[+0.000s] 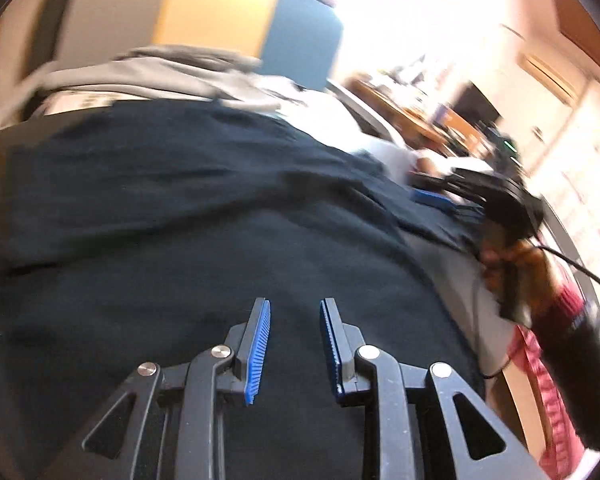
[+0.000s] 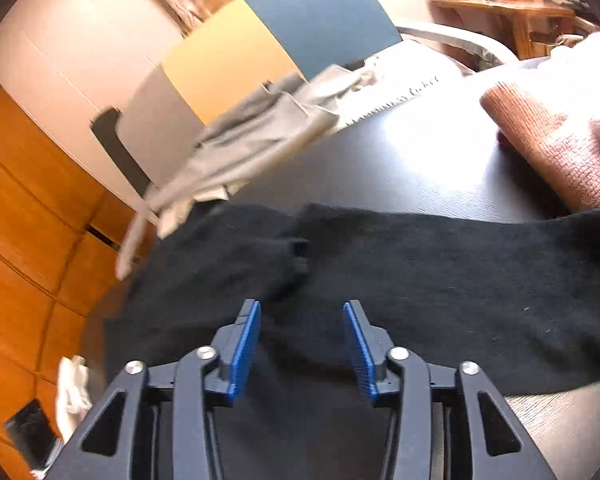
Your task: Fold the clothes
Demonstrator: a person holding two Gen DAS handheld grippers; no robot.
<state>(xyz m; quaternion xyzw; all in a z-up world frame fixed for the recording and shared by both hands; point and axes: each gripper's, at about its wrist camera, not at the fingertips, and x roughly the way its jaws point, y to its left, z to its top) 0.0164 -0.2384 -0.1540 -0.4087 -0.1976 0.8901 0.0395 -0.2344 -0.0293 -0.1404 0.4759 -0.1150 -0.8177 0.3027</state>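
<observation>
So both sets of jaws were empty at this point. The left gripper [image 1: 295, 346] had its jaws parted with nothing between the blue pads, just hanging over the dark garment [image 1: 180, 220]. Same story for the right gripper [image 2: 302, 350]: jaws apart, no cloth pinched, and the black fabric [image 2: 420, 280] lay right under it.

The garment itself was spread across the dark bench [image 2: 400, 152], looking already doubled over once, with a little cuff or hem end [image 2: 300, 252] poking out near the middle in the right wrist view. A heap of grey clothes [image 2: 252, 140] sat at the far edge of the bench, and a pinkish knit piece [image 2: 548, 136] was off to the side, both apart from the black one. In the left wrist view you could see the person's other hand [image 1: 512, 264] with a red sleeve, pretty blurred.

My read: this was between folds, released and repositioning. Next move probably called for picking an edge or corner on each side, closing down on just the top layers, and lifting evenly so the fold didn't drag crooked. Hard to say which edge, honestly.
</observation>
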